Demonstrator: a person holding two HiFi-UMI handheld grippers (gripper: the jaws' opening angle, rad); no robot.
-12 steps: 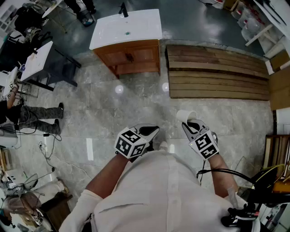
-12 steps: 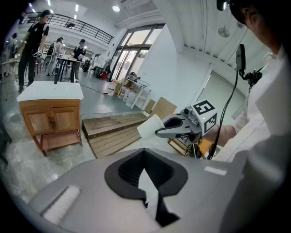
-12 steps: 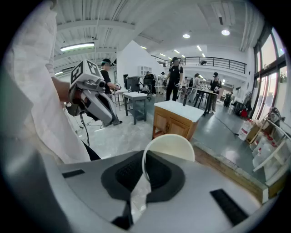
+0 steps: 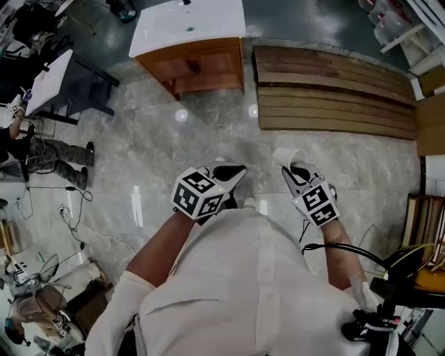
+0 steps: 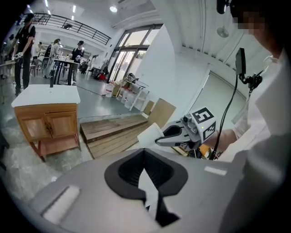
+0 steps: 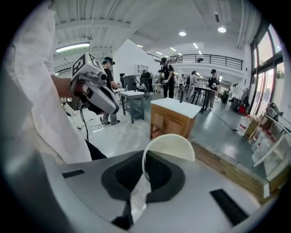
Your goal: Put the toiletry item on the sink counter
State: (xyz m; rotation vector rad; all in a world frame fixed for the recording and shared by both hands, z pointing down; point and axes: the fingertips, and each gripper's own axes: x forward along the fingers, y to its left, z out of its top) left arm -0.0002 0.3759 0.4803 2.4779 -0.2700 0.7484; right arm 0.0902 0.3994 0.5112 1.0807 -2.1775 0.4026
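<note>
A white cup is the toiletry item, and my right gripper is shut on its rim at chest height over the floor. In the right gripper view the cup's round rim sticks up from between the jaws of that gripper. My left gripper is shut with nothing in it, level with the right one. Its own view shows the closed jaws and the cup beyond. The sink counter, a white top on a wooden vanity, stands far ahead at the top of the head view.
A low stack of wooden planks lies on the floor to the vanity's right. Grey stone floor stretches between me and the vanity. A white table and a seated person's legs are at the left. Cables trail at the lower left.
The whole scene has slid upward in the head view, so the vanity now touches the top edge. Both grippers keep the same pose, and the cup stays in the right one.
</note>
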